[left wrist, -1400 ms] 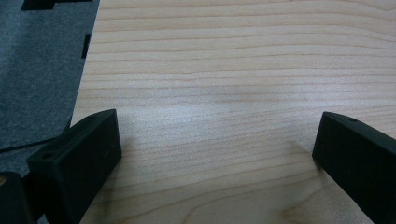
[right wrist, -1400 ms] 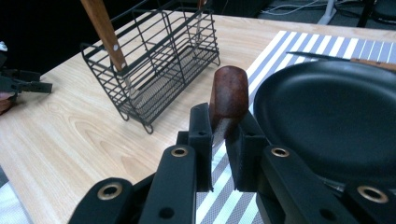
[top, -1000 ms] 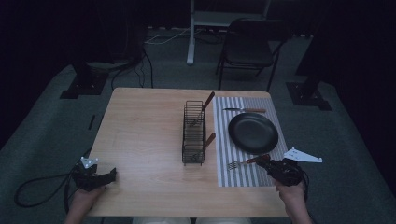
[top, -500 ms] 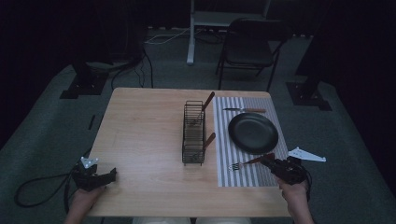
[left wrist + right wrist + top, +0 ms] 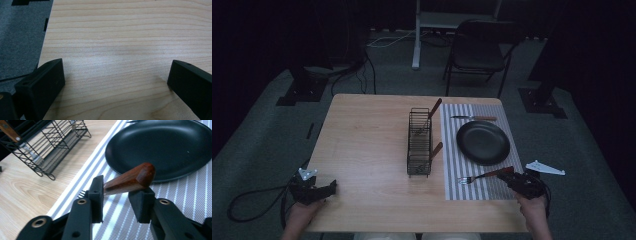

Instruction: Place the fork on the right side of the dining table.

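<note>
The right hand-held gripper (image 5: 117, 200) grips the fork (image 5: 484, 175) by its wood handle, tines pointing left over the mat (image 5: 452, 150) toward the rack (image 5: 419, 142), while the left hand-held gripper (image 5: 117, 82) rests wide apart on the bench (image 5: 367, 140).

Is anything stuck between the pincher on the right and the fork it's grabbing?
No. The right gripper has the fork by its wooden handle, jaws on both sides, with nothing visible between.
</note>
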Demonstrator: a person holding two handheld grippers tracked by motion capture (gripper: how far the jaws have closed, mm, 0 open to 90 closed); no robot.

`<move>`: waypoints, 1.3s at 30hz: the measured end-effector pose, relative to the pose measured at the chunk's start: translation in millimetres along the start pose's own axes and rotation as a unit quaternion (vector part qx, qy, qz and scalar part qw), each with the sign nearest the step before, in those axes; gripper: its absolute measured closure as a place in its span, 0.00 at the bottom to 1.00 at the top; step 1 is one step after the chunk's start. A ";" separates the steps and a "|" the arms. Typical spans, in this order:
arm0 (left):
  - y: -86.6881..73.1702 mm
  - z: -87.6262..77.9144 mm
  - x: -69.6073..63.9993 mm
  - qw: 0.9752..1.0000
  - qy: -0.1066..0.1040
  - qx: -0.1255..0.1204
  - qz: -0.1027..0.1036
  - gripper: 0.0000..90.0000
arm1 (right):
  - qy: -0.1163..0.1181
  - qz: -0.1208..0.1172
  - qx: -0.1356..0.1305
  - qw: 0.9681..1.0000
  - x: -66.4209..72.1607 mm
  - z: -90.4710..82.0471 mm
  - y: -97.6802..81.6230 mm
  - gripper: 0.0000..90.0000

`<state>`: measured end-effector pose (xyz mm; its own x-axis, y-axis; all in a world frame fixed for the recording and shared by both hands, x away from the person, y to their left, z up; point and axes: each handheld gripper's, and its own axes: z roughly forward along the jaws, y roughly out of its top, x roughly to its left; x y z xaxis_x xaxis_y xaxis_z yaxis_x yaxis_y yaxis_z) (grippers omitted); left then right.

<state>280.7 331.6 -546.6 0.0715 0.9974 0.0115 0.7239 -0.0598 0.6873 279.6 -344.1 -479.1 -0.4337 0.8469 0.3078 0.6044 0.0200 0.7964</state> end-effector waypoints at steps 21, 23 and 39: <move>0.0 0.0 0.0 1.000 0.000 0.000 0.000 0.02 | -0.013 0.046 0.030 0.998 -45.9 9.1 -44.5 0.60; 0.0 0.0 0.0 1.000 0.000 0.000 0.000 0.02 | -0.018 0.044 0.037 0.998 -47.2 9.8 -47.6 0.60; -0.2 -0.2 -0.1 1.000 0.000 0.000 0.000 0.02 | -0.068 0.033 0.038 0.996 -32.9 17.4 -60.5 0.42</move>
<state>280.5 331.5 -546.6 0.0714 0.9974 0.0112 0.7239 -0.0595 0.6873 268.9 -363.9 -546.5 -0.2994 0.9117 0.2813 0.6801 -0.0029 0.7331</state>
